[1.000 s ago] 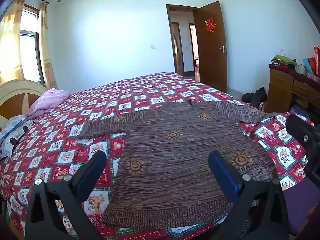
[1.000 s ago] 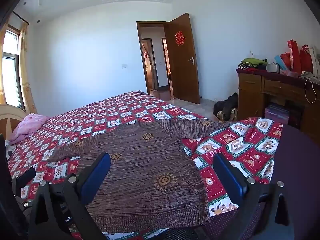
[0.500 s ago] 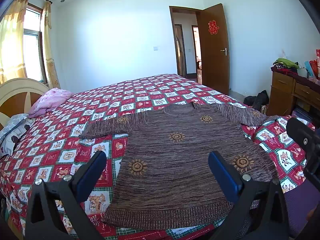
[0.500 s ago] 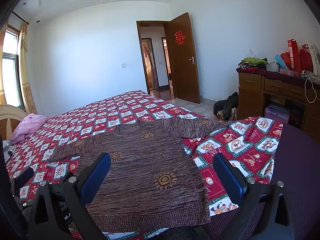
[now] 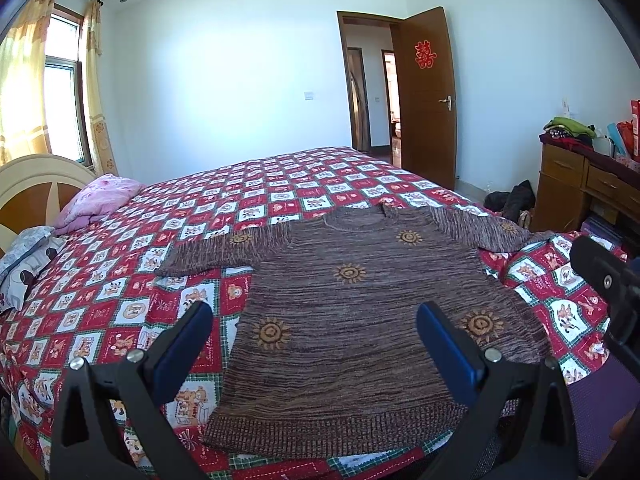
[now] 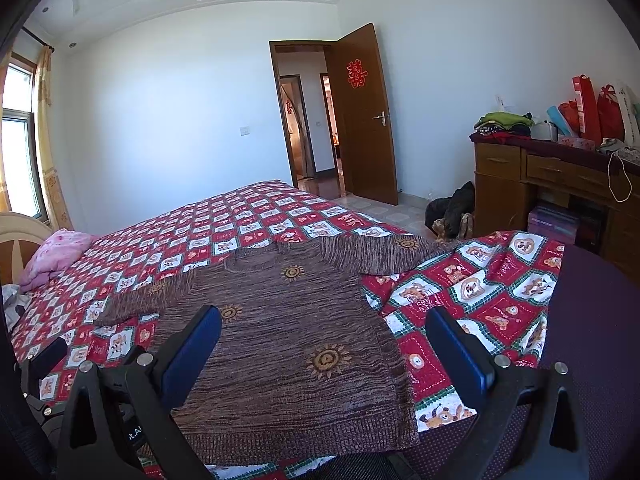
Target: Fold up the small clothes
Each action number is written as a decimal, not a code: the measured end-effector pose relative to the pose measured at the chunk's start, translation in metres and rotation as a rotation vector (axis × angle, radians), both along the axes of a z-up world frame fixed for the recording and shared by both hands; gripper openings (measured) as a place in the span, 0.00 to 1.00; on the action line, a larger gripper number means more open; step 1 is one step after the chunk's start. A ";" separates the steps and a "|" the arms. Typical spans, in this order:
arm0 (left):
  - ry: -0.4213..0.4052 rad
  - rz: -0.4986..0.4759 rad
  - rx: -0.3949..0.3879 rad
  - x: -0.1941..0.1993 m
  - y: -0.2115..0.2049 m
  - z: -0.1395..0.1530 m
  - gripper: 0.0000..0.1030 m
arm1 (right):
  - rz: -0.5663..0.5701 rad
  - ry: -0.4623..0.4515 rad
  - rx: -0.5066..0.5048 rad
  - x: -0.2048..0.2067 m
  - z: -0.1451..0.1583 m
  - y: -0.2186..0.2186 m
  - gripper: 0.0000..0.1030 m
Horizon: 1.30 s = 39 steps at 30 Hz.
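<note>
A brown knitted sweater (image 5: 360,312) with orange sun patterns lies flat, sleeves spread, on the red patchwork bedspread (image 5: 120,304). Its hem is nearest me. It also shows in the right wrist view (image 6: 288,344). My left gripper (image 5: 314,344) is open and empty, held above the hem at the near edge of the bed. My right gripper (image 6: 322,352) is open and empty, held above the sweater's right half near the hem. Part of the right gripper (image 5: 608,284) shows at the right edge of the left wrist view.
A pink pillow (image 5: 100,200) and a wooden headboard (image 5: 32,184) are at the left. A wooden dresser (image 6: 552,192) piled with clothes and red bags stands at the right. A dark bag (image 6: 452,208) lies on the floor by the open door (image 6: 364,120).
The left wrist view has tilted up slightly, so the sweater sits a little lower in frame. The right gripper has barely moved. Both grippers stay open.
</note>
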<state>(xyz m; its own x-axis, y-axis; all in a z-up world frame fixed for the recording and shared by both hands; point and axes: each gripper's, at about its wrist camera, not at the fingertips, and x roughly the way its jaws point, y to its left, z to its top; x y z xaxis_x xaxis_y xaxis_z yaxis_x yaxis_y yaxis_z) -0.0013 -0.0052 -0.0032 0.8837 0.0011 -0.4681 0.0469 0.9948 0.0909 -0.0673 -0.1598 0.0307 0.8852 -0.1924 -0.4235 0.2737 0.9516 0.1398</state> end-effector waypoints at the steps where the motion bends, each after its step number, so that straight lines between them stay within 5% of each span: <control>1: 0.000 0.000 0.000 0.000 -0.001 0.000 1.00 | 0.000 0.001 0.000 0.000 0.000 0.000 0.99; 39: 0.014 -0.004 -0.011 -0.003 -0.005 -0.005 1.00 | 0.001 0.003 0.003 0.001 0.000 0.000 0.99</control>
<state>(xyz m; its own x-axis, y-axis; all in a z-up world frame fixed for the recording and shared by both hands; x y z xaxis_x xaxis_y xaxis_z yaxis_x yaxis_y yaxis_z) -0.0041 -0.0098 -0.0077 0.8772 -0.0078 -0.4801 0.0522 0.9955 0.0792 -0.0667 -0.1598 0.0310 0.8843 -0.1902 -0.4264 0.2732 0.9514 0.1421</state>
